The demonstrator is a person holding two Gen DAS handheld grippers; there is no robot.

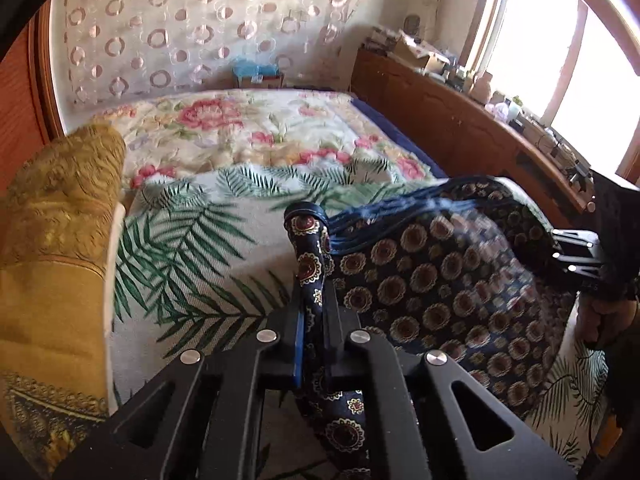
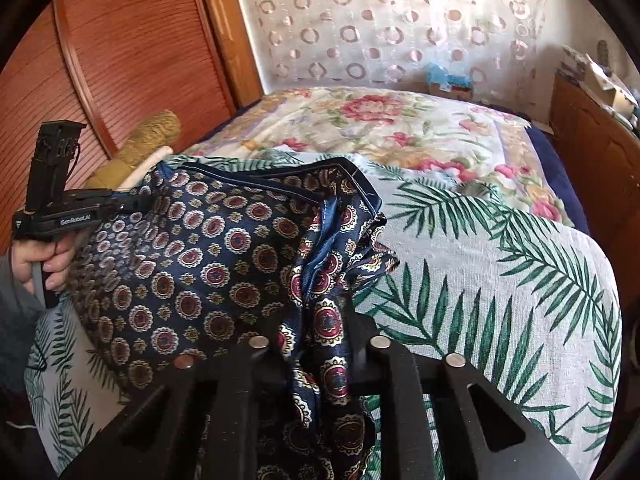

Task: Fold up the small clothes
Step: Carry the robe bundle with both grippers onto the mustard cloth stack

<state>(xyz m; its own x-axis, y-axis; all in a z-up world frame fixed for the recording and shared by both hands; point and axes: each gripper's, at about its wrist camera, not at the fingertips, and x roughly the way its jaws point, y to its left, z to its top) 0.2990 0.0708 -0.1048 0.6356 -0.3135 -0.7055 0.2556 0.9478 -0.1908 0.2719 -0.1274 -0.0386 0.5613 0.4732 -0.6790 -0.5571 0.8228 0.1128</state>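
The navy medallion-print garment (image 1: 440, 280) hung stretched between the 2 grippers, lifted clear above the palm-leaf bedspread (image 1: 192, 248) near the bed's front edge. The left gripper (image 1: 314, 292) had its jaws nearly closed on a bunched corner of the cloth, the fabric rising in a pinched ridge between the pads. The right gripper (image 2: 320, 320) was likewise clamped almost tight on the opposite corner, with loose folds spilling below it. What kind of garment it was could not be told.

Judging from this, the step was to spread the piece flat before folding. Doing it well would call for keeping both grips firm, drawing the hands apart until the top hem ran straight, then lowering the free edge onto the bedspread first, clear of the yellow brocade pillow (image 1: 60, 220).
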